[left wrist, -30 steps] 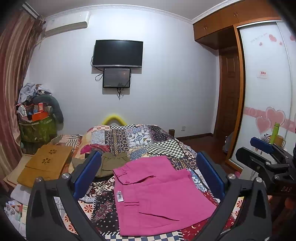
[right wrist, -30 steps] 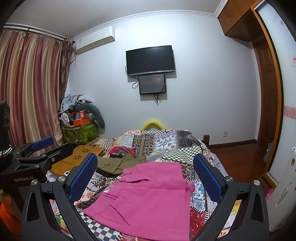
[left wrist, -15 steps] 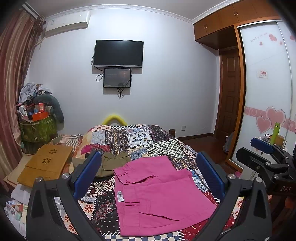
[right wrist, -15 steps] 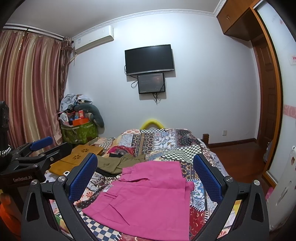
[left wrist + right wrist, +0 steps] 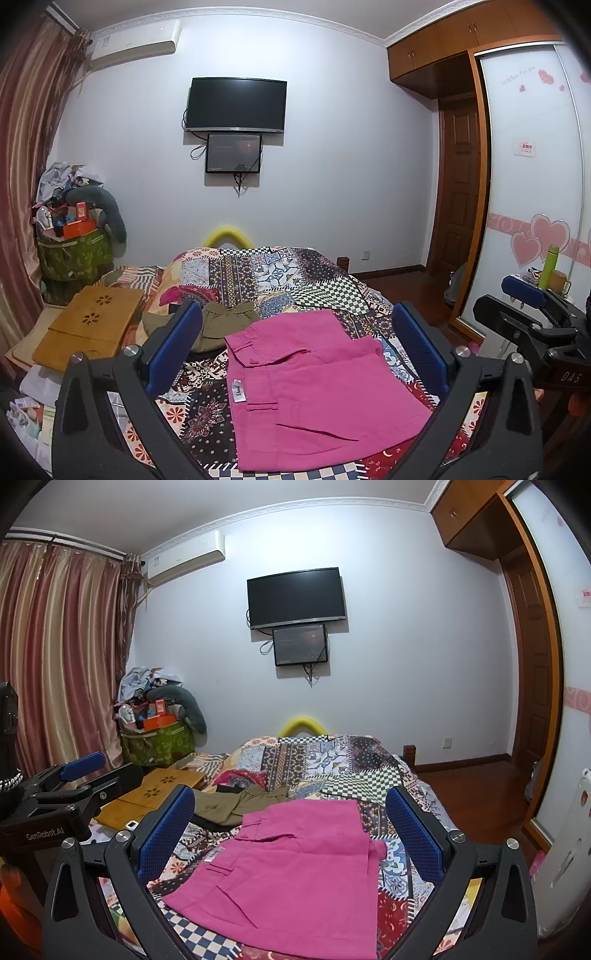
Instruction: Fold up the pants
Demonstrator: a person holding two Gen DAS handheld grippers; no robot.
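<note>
pants: pink pants (image 5: pixel 314 391) lie folded flat on the patchwork bed (image 5: pixel 280 273)
left view only: green bottle (image 5: pixel 549 266) at right
right view only: striped curtain (image 5: pixel 55 657)
left gripper (image 5: pixel 295 350): wide open, empty, above pants
right gripper (image 5: pixel 291 834): wide open, empty, above pants

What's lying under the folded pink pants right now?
The folded pink pants lie directly on the patchwork quilt. Olive-green pants sit beyond them. Anything beneath the pink fabric is hidden.
</note>
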